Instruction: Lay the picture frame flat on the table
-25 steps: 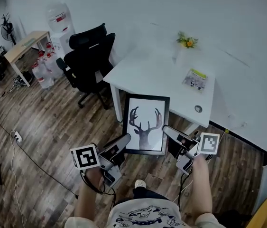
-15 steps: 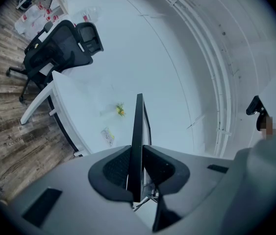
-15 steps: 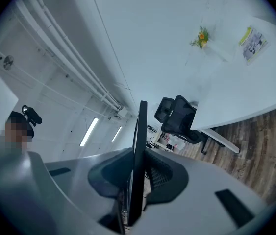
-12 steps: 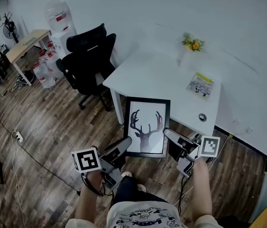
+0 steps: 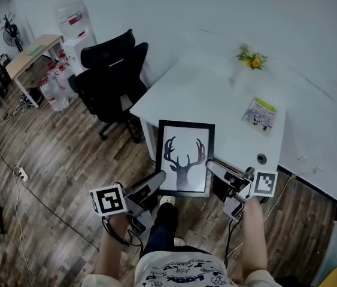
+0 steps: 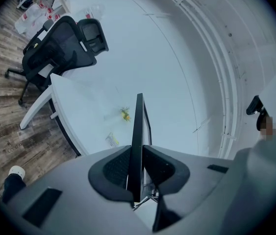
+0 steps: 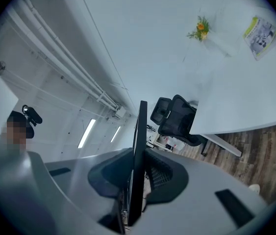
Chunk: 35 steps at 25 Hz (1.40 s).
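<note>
Wooden floor [image 5: 54, 160]: underlies scene. White table [image 5: 204, 100]: ahead of person. Black office chair [image 5: 111, 70]: just left of table. Picture frame [image 5: 184, 158], deer print: held in air, face toward head camera, overlapping table's near edge, not lying on it. Left gripper [image 5: 159, 177]: jaws pinching frame's lower left edge. Right gripper [image 5: 211, 166]: jaws pinching lower right edge. Booklet [image 5: 259, 113], flowers [image 5: 252, 58]: on table's far right part.

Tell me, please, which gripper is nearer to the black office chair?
Left. The left gripper clamps the picture frame at its lower left edge, on the office chair side. The right gripper clamps the lower right edge, across the frame from the chair.
</note>
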### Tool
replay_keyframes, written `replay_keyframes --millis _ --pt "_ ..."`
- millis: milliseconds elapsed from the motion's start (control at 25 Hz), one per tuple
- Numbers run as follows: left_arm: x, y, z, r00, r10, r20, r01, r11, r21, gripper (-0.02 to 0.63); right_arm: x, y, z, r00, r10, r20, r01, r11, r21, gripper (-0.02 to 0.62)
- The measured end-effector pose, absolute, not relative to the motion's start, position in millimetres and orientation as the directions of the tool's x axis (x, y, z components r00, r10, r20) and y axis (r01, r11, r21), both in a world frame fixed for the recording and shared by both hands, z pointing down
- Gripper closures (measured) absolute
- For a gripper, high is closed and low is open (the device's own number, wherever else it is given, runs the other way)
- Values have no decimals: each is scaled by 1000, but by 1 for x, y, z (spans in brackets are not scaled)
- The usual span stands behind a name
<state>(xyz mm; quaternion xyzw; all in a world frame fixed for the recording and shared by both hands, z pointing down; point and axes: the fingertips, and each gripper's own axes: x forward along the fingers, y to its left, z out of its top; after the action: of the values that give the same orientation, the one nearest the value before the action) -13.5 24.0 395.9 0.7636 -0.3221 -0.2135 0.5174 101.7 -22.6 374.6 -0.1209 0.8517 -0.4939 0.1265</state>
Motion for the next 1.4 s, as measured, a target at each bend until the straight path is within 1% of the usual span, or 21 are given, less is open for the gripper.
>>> replay_keyframes --millis 120,320,440,760,1040,1160,1400 --pt "-28 -17 393 705 -709 10 -275 -260 926 520 88 -63 372 -936 -339 -92 -88 479 -873 513" --pt "-35 -42 393 721 -693 -8 -264 -286 921 520 82 -84 370 -929 -357 -101 -99 500 -860 512" --pt "-45 -84 388 732 -681 -19 -248 -292 924 520 71 -125 365 -924 -371 -98 -108 495 -862 513" --pt "-75 -160 390 751 -660 -3 -247 -285 926 520 44 -198 363 -911 -402 -95 -132 501 -856 512" --pt "-92 -231 395 769 -639 16 -247 -274 930 520 29 -265 366 -899 -431 -80 -153 479 -865 513" --pt "-96 -251 400 772 -635 32 -261 -271 927 520 26 -284 372 -894 -442 -69 -163 466 -869 513" --pt "-97 -275 409 778 -628 29 -236 -249 939 520 25 -307 383 -887 -460 -52 -170 428 -888 513"
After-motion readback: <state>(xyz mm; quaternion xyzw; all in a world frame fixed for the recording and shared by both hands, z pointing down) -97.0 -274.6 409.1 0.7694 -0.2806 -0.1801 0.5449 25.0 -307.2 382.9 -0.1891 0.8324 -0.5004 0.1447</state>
